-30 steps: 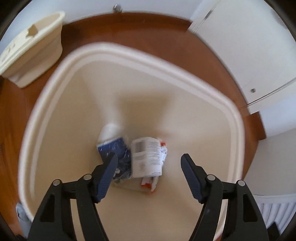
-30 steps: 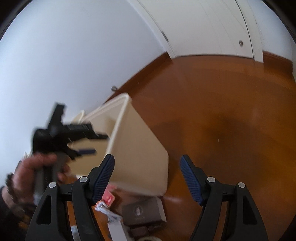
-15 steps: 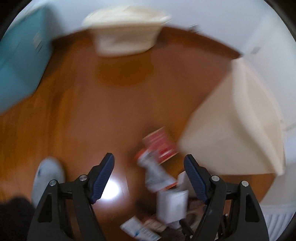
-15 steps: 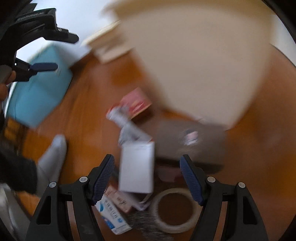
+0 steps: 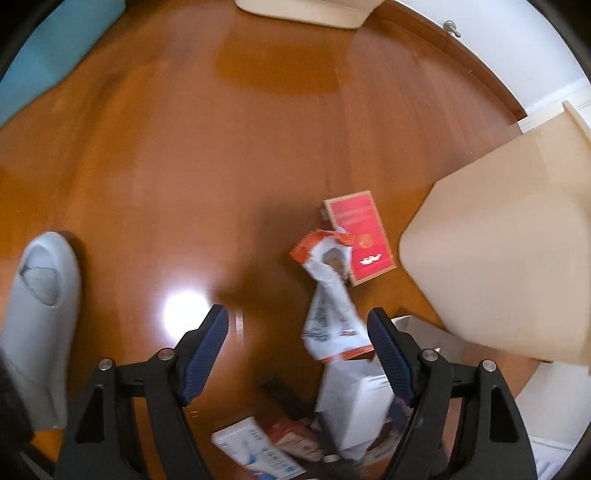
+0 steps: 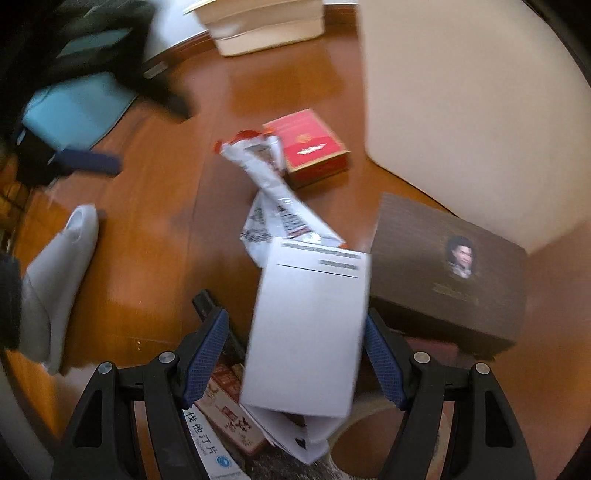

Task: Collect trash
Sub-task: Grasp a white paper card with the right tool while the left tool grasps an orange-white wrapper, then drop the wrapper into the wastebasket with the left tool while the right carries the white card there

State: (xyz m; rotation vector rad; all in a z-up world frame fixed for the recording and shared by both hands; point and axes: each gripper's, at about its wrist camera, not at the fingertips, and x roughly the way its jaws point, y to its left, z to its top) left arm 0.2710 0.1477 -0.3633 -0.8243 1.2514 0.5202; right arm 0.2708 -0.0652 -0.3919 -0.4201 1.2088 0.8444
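The trash lay in a loose pile on the wooden floor (image 5: 184,155), at the foot of a cream waste bin (image 6: 461,110).

Right wrist view: a white carton (image 6: 310,328) sat at the centre of the pile, its lower half between the right tongs (image 6: 295,354). The tongs stood apart; the blue pad at 3 o'clock was against or just beside the carton's edge, and contact could not be confirmed. A crumpled white-and-orange wrapper (image 6: 273,184) ran from the carton's top edge toward 11 o'clock. Its far end lay against a red box (image 6: 310,144). A brown box bearing a portrait (image 6: 447,269) lay at 3 o'clock of the carton, just beside it and close to the bin wall. Small printed cartons (image 6: 221,417) lay partly under the white carton at 7 o'clock. A foot in a grey sock (image 6: 59,273) rested at 9 o'clock, well apart from the pile.

Left wrist view: the left tongs (image 5: 299,354) stood apart and held nothing. The wrapper (image 5: 328,306) lay just inside the pad at 3 o'clock, the red box (image 5: 360,236) beyond it at 1 o'clock, the bin (image 5: 509,258) at 3 o'clock. A white-and-blue carton (image 5: 255,450) lay at 6 o'clock. The sock (image 5: 37,314) was at 9 o'clock. A second cream container (image 5: 306,9) stood at 12 o'clock by the wall.
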